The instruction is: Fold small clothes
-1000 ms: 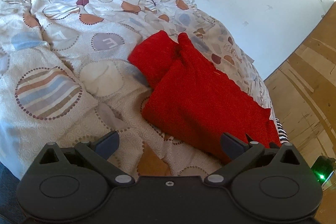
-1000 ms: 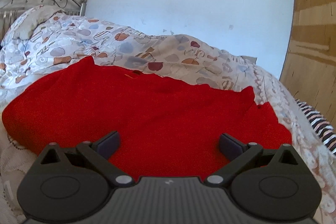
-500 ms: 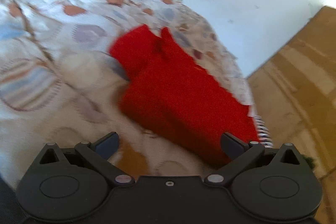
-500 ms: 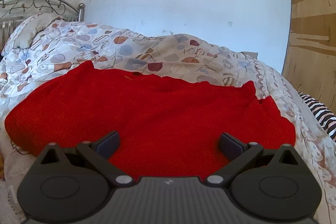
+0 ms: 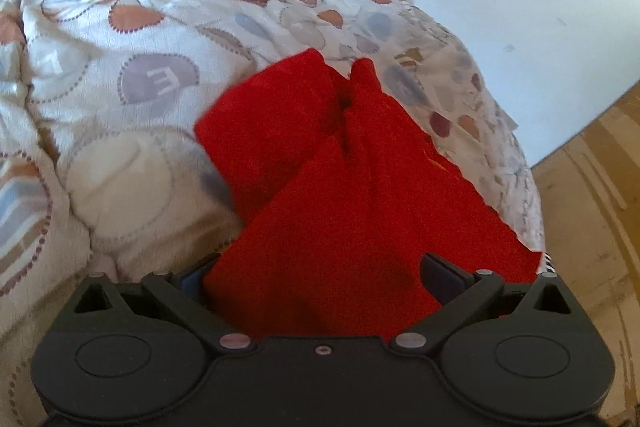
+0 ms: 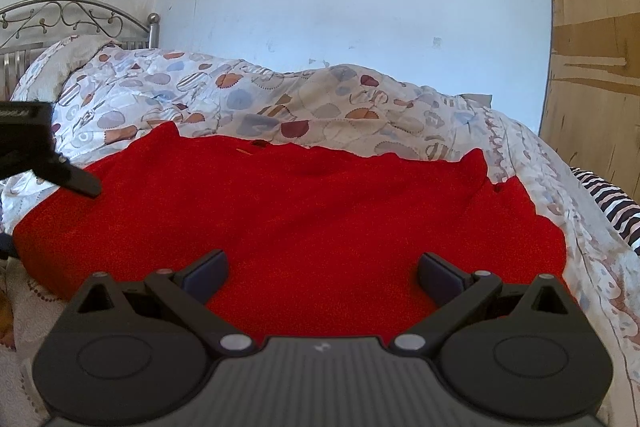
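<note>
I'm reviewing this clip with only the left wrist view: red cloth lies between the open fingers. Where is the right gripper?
Observer: The right gripper hovers open over the near edge of the red garment and grips nothing.
Operator: Does its camera catch the left one?
Observer: Yes. A finger of the left gripper shows over the garment's left end.
Operator: Anything at the head of the bed?
Observer: A metal headboard stands at the far left.
</note>
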Demonstrator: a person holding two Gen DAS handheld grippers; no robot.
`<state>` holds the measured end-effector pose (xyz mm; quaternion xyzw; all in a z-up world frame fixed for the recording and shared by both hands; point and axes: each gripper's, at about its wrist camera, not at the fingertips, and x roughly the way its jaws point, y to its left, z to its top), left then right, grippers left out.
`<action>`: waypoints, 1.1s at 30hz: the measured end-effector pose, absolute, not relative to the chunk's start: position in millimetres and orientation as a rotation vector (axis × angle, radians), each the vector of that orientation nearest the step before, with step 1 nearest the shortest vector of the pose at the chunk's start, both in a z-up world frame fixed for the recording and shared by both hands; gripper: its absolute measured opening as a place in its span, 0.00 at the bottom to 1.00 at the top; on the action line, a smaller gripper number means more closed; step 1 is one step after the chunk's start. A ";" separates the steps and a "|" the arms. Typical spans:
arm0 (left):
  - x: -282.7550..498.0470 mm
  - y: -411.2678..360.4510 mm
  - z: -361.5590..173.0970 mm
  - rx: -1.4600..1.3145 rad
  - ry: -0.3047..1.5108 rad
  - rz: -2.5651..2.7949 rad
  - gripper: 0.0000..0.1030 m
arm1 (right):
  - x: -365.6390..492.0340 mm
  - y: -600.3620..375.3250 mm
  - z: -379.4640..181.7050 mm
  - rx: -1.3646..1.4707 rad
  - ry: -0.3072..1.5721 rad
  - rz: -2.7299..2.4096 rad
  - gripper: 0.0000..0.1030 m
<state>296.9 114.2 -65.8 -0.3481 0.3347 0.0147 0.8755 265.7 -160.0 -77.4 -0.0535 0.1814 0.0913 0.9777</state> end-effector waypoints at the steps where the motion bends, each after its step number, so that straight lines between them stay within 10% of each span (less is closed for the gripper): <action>1: 298.9 114.2 -65.0 -0.727 0.699 0.035 0.99 | 265.6 -159.8 -77.6 -0.107 0.365 0.184 1.00; 15: 300.6 117.6 -68.6 -0.733 0.708 0.044 0.98 | 265.3 -160.5 -78.6 -0.104 0.362 0.185 1.00; 22: 293.5 116.9 -64.4 -0.732 0.643 0.098 0.60 | 265.4 -161.0 -78.1 -0.097 0.359 0.185 1.00; 27: 299.9 126.2 -74.5 -0.806 0.664 0.128 0.59 | 269.1 -165.5 -76.5 -0.066 0.373 0.201 1.00; 33: 302.6 123.0 -64.6 -0.770 0.639 0.125 0.27 | 274.4 -204.4 -58.3 0.154 0.416 0.230 1.00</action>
